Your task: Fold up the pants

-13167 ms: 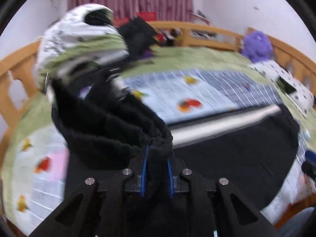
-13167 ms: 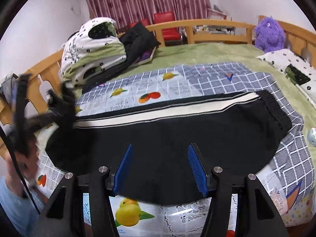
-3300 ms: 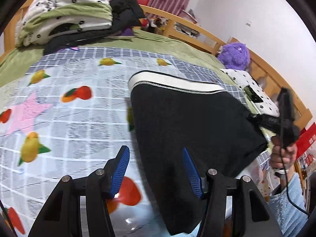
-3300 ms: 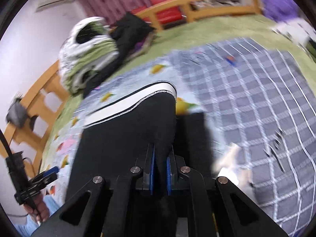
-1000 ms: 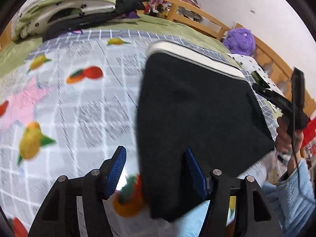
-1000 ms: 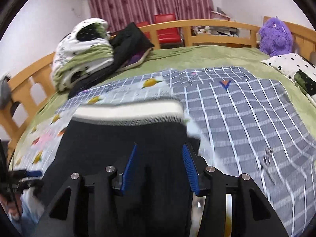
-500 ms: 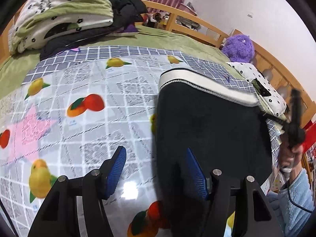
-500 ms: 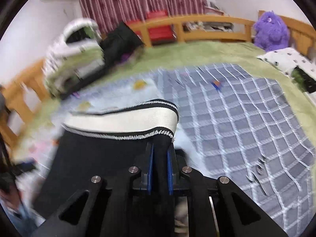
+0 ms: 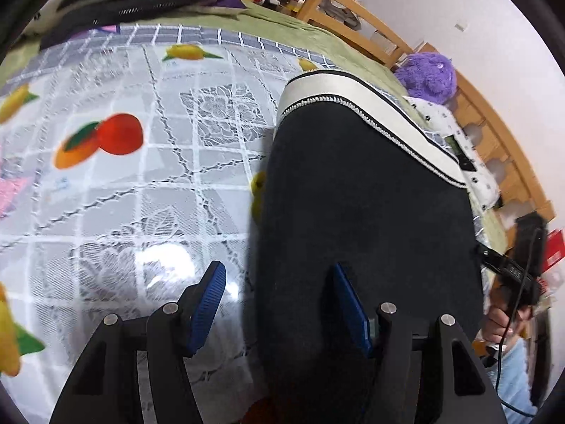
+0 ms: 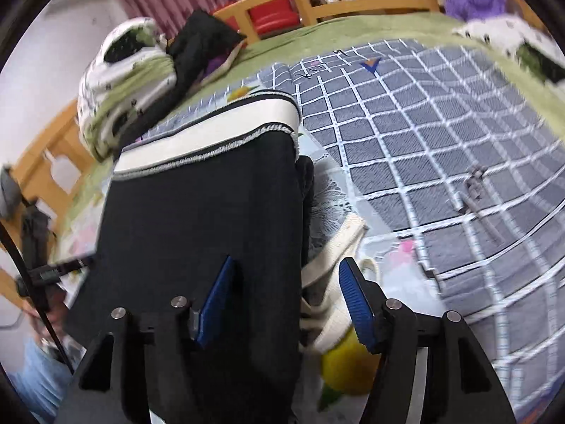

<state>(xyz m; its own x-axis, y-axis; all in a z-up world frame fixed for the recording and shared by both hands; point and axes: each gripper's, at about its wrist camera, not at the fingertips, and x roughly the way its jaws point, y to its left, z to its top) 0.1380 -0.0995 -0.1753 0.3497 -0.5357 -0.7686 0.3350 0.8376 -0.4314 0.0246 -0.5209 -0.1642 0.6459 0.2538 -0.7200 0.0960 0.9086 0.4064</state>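
The black pants point(image 9: 363, 205) with a white side stripe point(image 9: 356, 102) lie folded into a thick stack on the bed. My left gripper point(image 9: 279, 304) is open over the stack's left edge, its right finger above the black cloth. In the right wrist view the pants point(image 10: 197, 219) fill the lower left, with the stripe point(image 10: 212, 130) at the far end. My right gripper point(image 10: 289, 304) is open over the stack's right edge, holding nothing. A cream strap or drawstring point(image 10: 332, 275) sticks out beside the stack.
A fruit-print cover point(image 9: 123, 176) and a grey checked sheet point(image 10: 423, 134) lie on the bed. A heap of bedding and dark clothes point(image 10: 141, 70) is at the far left. A purple plush toy point(image 9: 427, 77) sits by the wooden rail point(image 9: 494, 123).
My right gripper was shut on the pants' edge half a second ago and has opened, letting go. My left gripper stayed open and moved closer over the stack.
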